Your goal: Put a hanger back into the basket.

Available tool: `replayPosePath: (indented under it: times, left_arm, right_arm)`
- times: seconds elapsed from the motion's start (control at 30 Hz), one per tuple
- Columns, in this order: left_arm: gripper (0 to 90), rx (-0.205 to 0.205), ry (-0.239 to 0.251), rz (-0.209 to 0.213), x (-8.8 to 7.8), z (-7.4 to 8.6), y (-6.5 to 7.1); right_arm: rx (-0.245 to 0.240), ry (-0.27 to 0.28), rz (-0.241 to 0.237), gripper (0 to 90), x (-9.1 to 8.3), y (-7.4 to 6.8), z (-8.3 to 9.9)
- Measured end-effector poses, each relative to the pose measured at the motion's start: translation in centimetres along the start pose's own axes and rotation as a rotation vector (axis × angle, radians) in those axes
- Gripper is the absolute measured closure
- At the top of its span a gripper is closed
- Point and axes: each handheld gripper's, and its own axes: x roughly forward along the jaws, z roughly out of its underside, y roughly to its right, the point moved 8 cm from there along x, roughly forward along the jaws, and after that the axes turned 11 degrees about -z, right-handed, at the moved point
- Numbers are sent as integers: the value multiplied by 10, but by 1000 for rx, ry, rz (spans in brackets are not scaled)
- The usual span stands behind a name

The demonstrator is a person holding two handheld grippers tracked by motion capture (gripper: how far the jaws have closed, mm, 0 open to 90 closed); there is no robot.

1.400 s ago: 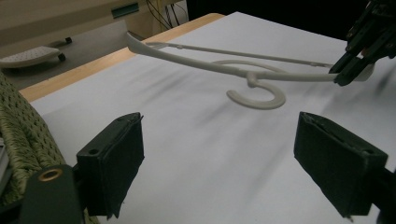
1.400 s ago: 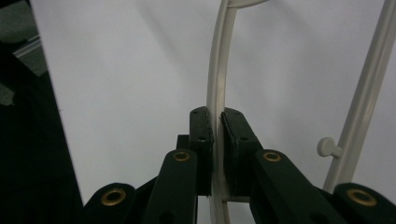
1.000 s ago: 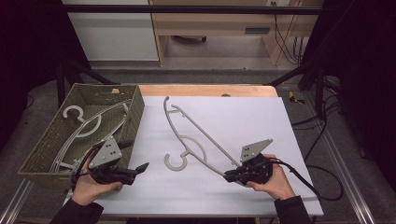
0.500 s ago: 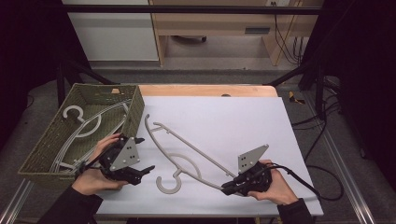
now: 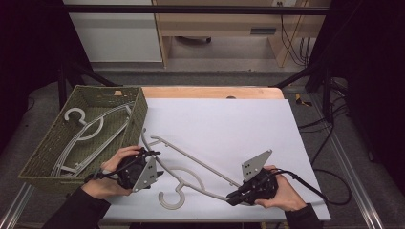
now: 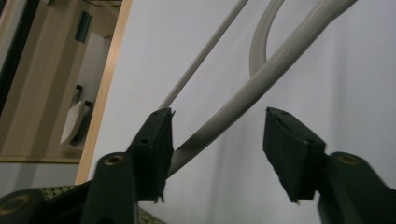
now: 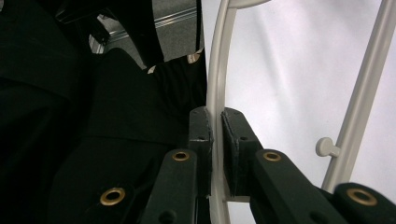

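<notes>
The right gripper (image 5: 234,197) is clamped on one end of the hanger (image 5: 191,167) lying on the table (image 5: 229,124). The left gripper (image 6: 217,154) has just been closing, its jaws apart around the other arm. Next it should pinch, then both lift toward the basket (image 5: 138,112) beside it. I count two hangers; one (image 5: 90,133) lies in the basket.

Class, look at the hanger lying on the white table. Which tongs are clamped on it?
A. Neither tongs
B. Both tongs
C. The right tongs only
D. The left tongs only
C. In the right gripper view the right tongs pinch the hanger arm tightly, while the left tongs, which have just been closing, have the hanger between them with one pad not touching it.
</notes>
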Motion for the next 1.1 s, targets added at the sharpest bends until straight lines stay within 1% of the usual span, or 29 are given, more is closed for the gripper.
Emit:
replayPosePath:
  times: [0.07,0.1,0.13,0.17,0.2,0.23,0.27,0.3,0.37,0.4,0.47,0.5,0.57,0.63,0.7,0.73,0.8,0.87,0.9,0.93,0.97,1.0,1.03,1.07,1.1]
  left_arm:
    - [509,20,7,4,0,0,2]
    - [535,20,7,4,0,0,2]
    - [554,31,11,7,0,0,3]
    - [554,43,12,8,0,0,5]
    - [593,56,18,10,1,0,6]
    - [603,60,14,13,1,0,8]
    - [614,82,21,16,2,0,10]
    - [623,82,21,16,2,0,10]
    - [629,97,24,22,2,1,13]
    - [642,110,25,27,3,1,15]
    - [649,112,24,33,3,2,17]
    - [652,119,23,40,3,3,18]
    - [651,115,24,44,4,3,19]
    - [641,111,22,45,5,4,20]
    - [632,107,18,48,6,5,21]
    - [651,107,18,48,6,5,21]
    - [656,106,18,47,6,5,20]
    - [666,108,13,59,6,6,22]
    - [671,138,-4,64,5,8,21]
    - [678,150,-9,63,4,9,21]
    - [692,151,-4,66,3,9,21]
    - [699,151,-4,66,3,9,21]
    - [699,146,2,64,2,9,20]
    - [714,136,17,65,0,9,20]
    - [720,136,17,65,0,9,20]
  right_arm:
    - [-1,-7,-8,830,1,0,1]
    - [2,-9,-14,830,1,-1,1]
    - [2,-12,-16,830,2,-1,1]
    - [2,-12,-16,830,2,-1,1]
    - [3,-22,-19,830,2,-1,2]
    - [7,-21,-22,830,2,-2,2]
    - [6,-27,-30,830,2,-2,3]
    - [6,-27,-30,830,2,-2,3]
    - [5,-36,-29,829,2,-2,4]
    - [12,-42,-32,830,2,-3,4]
    - [13,-46,-33,829,2,-3,5]
    - [4,-44,-35,829,3,-2,5]
    - [9,-47,-36,829,3,-3,5]
    - [2,-52,-37,829,3,-2,6]
    - [3,-47,-54,829,3,-4,5]
    - [4,-49,-55,829,3,-5,6]
    - [5,-51,-52,829,3,-4,6]
    - [4,-48,-57,828,3,-4,6]
    - [1,-47,-58,828,3,-3,6]
    - [-1,-46,-58,827,3,-3,6]
    - [-3,-39,-53,824,1,-2,6]
    - [-14,-30,-46,823,0,-1,5]
    - [-14,-30,-46,823,0,-1,5]
    - [-22,-10,-36,822,-3,0,4]
    - [-22,-10,-36,822,-3,0,4]
